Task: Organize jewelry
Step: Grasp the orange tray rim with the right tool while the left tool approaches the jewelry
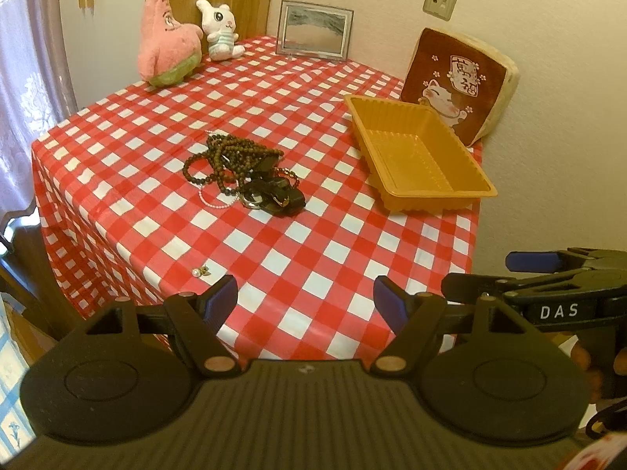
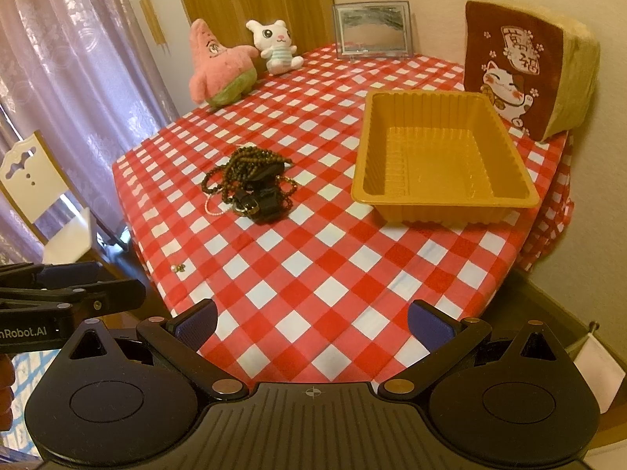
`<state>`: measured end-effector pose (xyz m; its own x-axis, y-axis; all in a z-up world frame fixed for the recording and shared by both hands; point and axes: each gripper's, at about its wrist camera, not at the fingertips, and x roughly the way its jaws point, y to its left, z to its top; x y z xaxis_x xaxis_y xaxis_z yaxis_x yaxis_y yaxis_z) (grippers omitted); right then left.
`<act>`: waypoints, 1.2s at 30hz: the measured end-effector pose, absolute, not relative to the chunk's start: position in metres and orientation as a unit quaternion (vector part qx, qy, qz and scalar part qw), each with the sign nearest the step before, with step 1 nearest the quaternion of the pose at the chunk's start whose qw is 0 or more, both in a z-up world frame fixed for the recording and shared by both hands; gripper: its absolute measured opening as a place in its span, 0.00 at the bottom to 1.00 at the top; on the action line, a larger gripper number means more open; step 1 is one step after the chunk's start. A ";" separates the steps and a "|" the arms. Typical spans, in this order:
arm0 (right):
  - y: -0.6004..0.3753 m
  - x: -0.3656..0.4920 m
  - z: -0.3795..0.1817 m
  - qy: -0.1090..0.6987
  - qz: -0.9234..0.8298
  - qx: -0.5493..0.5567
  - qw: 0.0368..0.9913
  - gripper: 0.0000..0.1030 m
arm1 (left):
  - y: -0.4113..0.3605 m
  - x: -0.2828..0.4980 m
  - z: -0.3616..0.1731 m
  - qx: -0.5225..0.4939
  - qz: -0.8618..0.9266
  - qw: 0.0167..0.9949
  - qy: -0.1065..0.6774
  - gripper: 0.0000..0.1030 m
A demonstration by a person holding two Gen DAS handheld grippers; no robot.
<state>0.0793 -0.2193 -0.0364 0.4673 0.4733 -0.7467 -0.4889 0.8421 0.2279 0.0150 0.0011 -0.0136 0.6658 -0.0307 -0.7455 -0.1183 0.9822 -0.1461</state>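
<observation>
A tangled heap of jewelry (image 1: 241, 172) (image 2: 250, 182) lies mid-table: dark bead strands, a thin pale chain and a black strap with a buckle. A small pearl earring (image 1: 200, 272) (image 2: 179, 267) lies alone near the table's front left edge. An empty orange plastic tray (image 1: 421, 192) (image 2: 450, 203) stands to the right of the heap. My left gripper (image 1: 305, 299) is open and holds nothing, hovering at the near edge. My right gripper (image 2: 311, 323) is likewise open with nothing in it, well short of the heap.
The table wears a red and white checked cloth (image 1: 313, 258) (image 2: 313, 258). At the back stand a pink star plush (image 2: 219, 66), a white rabbit plush (image 2: 276, 47), a picture frame (image 2: 372, 27) and a cat cushion (image 2: 521, 70). A white chair (image 2: 43, 196) and curtains are at left.
</observation>
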 end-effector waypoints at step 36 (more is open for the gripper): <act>-0.344 0.243 -0.146 0.243 0.101 0.137 0.955 0.53 | 0.032 0.101 -0.088 -0.064 0.128 0.907 0.396 0.72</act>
